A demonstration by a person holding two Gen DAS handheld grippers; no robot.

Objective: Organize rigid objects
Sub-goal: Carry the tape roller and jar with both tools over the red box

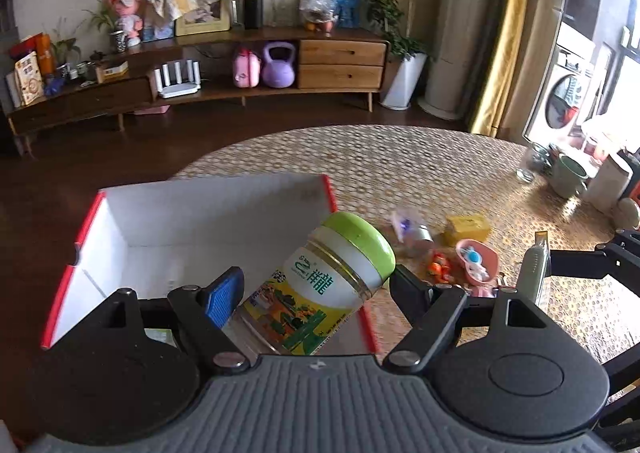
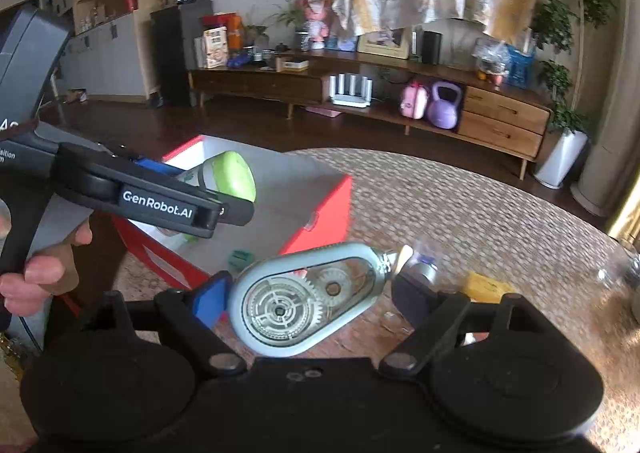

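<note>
The left gripper point(image 1: 316, 285) clamps one green-lidded jar point(image 1: 320, 285) over one red-and-white box point(image 1: 200, 213). The right gripper point(image 2: 308, 293) clamps one correction-tape dispenser point(image 2: 304, 301) beside that box. Only the right view shows the person's hand point(image 2: 44, 273). The patterned round table point(image 1: 400, 157) stands before a wooden sideboard point(image 1: 340, 65).

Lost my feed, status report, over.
Left tongs shut on green-lidded jar above red box. Right tongs shut on correction tape dispenser. Nothing blocking.
</note>
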